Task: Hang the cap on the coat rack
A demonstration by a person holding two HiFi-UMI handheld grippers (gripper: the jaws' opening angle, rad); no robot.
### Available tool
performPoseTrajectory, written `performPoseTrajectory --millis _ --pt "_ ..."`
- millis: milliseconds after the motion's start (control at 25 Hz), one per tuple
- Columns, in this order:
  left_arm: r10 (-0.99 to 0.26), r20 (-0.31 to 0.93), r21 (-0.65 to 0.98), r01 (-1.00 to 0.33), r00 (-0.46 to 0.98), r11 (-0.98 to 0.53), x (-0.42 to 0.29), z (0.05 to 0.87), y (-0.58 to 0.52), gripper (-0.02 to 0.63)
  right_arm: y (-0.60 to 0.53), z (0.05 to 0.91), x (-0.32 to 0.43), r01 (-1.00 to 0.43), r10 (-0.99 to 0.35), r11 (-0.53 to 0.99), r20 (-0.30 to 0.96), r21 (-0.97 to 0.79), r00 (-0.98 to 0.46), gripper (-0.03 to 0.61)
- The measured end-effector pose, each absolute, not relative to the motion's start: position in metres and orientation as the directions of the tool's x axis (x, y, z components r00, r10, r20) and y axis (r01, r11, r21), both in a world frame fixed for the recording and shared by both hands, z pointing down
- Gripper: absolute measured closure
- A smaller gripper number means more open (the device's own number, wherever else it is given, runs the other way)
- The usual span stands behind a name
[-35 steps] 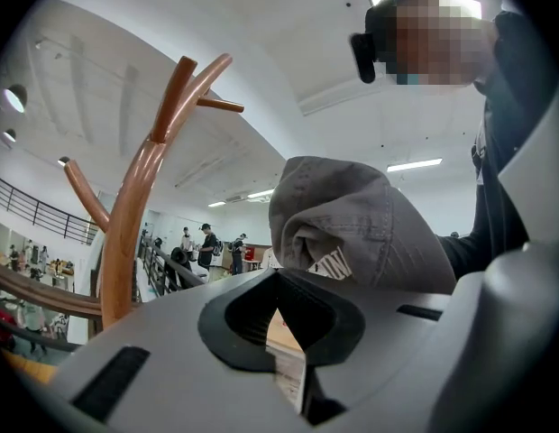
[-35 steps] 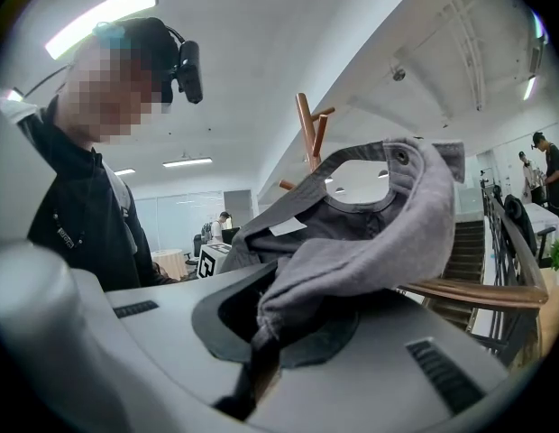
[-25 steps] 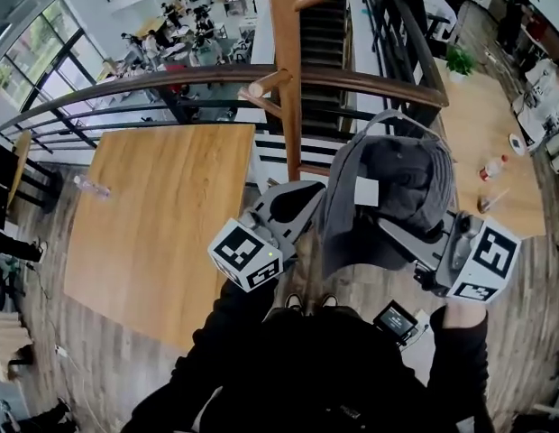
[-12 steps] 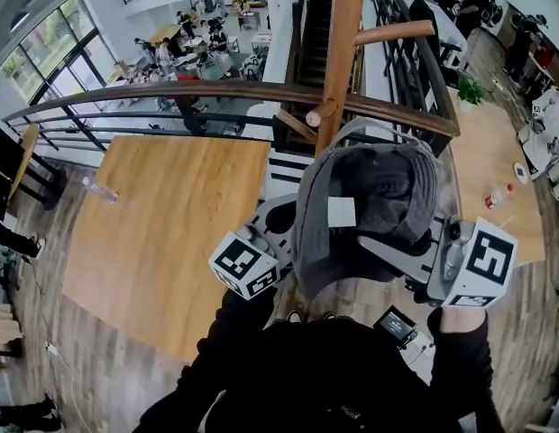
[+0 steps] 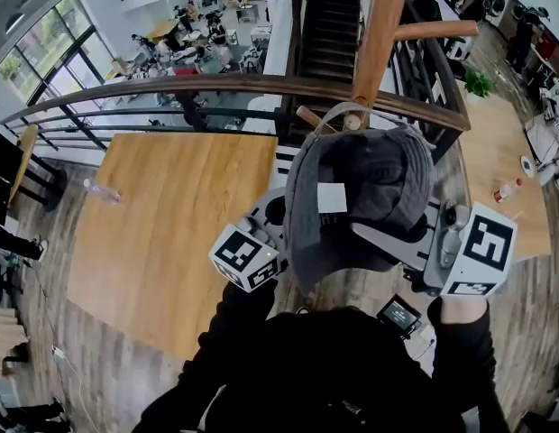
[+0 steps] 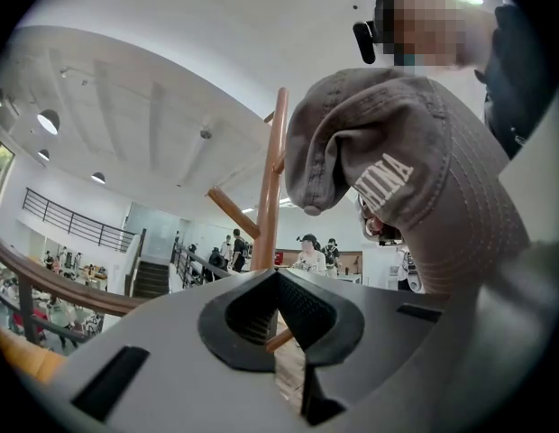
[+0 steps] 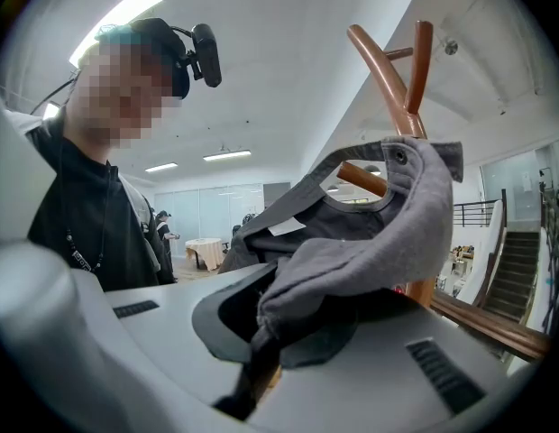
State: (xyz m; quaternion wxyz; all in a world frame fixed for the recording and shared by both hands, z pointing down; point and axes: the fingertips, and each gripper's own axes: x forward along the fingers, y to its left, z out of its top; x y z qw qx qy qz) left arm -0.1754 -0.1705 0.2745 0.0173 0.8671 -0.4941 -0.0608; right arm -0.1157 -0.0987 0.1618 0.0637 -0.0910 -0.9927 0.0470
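At the middle of the head view, a grey cap (image 5: 365, 192) is held up, open side toward the camera, with a white label showing inside it. It is raised in front of a wooden coat rack (image 5: 380, 34). The tip of a lower peg (image 5: 353, 122) is seen within the arch of the cap's back strap (image 5: 326, 115). The right gripper (image 5: 379, 237) is reached in from the right under the cap, and the left gripper (image 5: 278, 213) is set at the cap's left edge. A wooden table (image 5: 162, 215) is seen far below on the left, behind a curved railing (image 5: 216, 84).

In the left gripper view, the left gripper (image 6: 278, 282) is seen with its jaws brought together and nothing caught between them. The cap (image 6: 415, 179) is held above and to the right of them, clear of the pads, with white lettering on its front. The coat rack (image 6: 270, 188) is seen upright beyond the jaws.

In the right gripper view, the right gripper (image 7: 257, 332) is seen clamped on a fold of the cap (image 7: 370, 233), whose fabric is bunched between the jaws. The strap opening is held at a peg (image 7: 356, 174) of the coat rack (image 7: 406, 70); whether cap and peg touch cannot be told. A person in a black jacket (image 7: 90, 215) is seen on the left.
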Motion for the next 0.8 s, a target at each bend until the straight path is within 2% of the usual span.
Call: performPoseTrajectory --millis 200,800 --pt "-0.844 -0.090 0.100 -0.838 0.529 -0.536 -0.192 0.274 -0.175 0.609 -0.101 0.161 -0.134 0.144 0.157 0.983 0.117 -0.116 -0.981 0.558" --pt "-0.806 -0.065 0.140 -0.794 0.589 -0.591 -0.182 0.303 -0.205 0.609 -0.150 0.192 -0.132 0.079 0.102 0.983 0.136 -0.165 -0.985 0.558"
